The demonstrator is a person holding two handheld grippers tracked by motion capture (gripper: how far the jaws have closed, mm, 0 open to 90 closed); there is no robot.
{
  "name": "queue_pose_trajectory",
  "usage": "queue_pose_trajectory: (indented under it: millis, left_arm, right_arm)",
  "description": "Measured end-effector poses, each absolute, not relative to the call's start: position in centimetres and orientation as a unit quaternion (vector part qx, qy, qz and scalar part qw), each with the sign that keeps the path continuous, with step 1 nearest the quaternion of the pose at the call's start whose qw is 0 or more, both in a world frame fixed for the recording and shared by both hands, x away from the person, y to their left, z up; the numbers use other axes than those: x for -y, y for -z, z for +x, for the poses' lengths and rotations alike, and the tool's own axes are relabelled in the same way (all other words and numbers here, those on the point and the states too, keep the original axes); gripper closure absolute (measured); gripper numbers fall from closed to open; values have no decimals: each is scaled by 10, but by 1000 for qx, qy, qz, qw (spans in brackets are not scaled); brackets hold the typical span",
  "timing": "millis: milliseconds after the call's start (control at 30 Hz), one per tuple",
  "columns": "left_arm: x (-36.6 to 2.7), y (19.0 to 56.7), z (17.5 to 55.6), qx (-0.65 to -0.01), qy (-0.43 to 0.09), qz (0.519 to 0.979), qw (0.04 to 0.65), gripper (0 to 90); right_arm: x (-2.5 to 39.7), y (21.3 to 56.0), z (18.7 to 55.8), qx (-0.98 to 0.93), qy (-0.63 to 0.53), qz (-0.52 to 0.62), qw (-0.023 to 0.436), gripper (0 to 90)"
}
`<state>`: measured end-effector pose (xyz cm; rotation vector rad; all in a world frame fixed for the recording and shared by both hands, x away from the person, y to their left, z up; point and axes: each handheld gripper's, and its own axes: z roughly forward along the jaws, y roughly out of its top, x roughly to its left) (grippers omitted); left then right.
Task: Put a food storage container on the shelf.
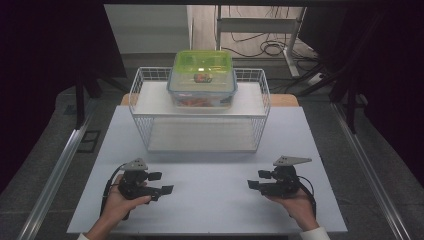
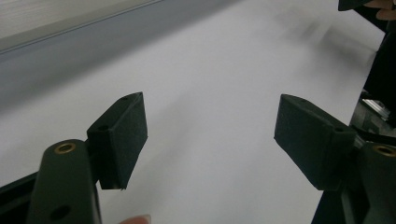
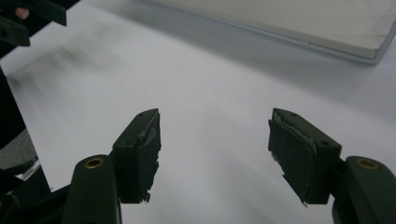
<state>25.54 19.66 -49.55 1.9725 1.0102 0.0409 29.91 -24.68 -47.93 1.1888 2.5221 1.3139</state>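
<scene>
A person sits at a white table (image 1: pixel 200 200) and holds a black gripper in each hand. The left gripper (image 1: pixel 161 183) rests low over the table near the front, on the left side. Its two jaws are spread wide apart with nothing between them. The right gripper (image 1: pixel 256 179) is across from it on the right side, and its jaws are spread wide and empty too. The two grippers point toward each other, well apart.

Farther back on the table stands a white wire basket (image 1: pixel 140 100). It has a flat white shelf (image 1: pixel 152 102) up high and another flat board at the bottom. On the high shelf sits a clear plastic box (image 1: pixel 202 92) with a green lid (image 1: pixel 202 61). The lid is on the box. Inside the box I can see some orange and red things, but they are too small to tell what they are. The box is well away from both grippers, behind them and between them.
</scene>
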Motion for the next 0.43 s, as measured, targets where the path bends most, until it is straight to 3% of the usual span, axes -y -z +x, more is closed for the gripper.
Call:
queue_pose_trajectory:
  millis: [433]
  left_arm:
    - [-201, 499, 257, -420, -20, 790, 446, 246]
  right_arm:
    - [246, 484, 299, -817, -424, 391, 31, 292]
